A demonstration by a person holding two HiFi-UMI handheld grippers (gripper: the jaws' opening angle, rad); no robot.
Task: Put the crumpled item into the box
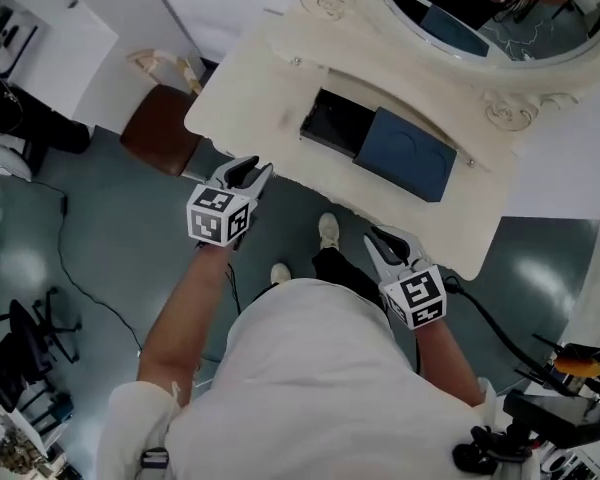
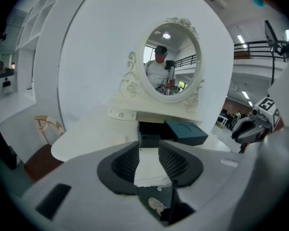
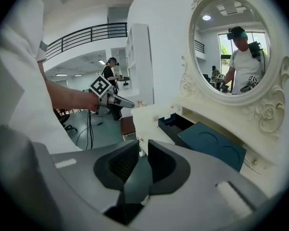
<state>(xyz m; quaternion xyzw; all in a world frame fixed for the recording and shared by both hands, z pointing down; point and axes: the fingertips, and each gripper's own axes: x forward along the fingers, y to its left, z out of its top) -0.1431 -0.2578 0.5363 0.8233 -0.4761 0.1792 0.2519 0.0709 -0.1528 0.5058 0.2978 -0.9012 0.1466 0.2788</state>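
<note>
An open dark box (image 1: 335,123) (image 2: 148,139) (image 3: 171,122) sits on the cream vanity table (image 1: 250,88), with its dark blue lid (image 1: 405,155) (image 2: 185,131) (image 3: 214,147) lying beside it on the right. No crumpled item shows in any view. My left gripper (image 1: 243,174) (image 2: 149,147) hangs just off the table's front edge, aimed at the box, open with only the tabletop showing in the gap. My right gripper (image 1: 385,244) (image 3: 143,150) is held lower at the table's front right, its jaws a narrow gap apart and holding nothing.
An oval mirror (image 1: 500,13) in an ornate frame stands behind the box. A brown stool (image 1: 160,128) is tucked at the table's left end. A black cable (image 1: 80,288) runs over the grey floor, with an office chair (image 1: 20,338) far left and dark equipment (image 1: 560,408) at bottom right.
</note>
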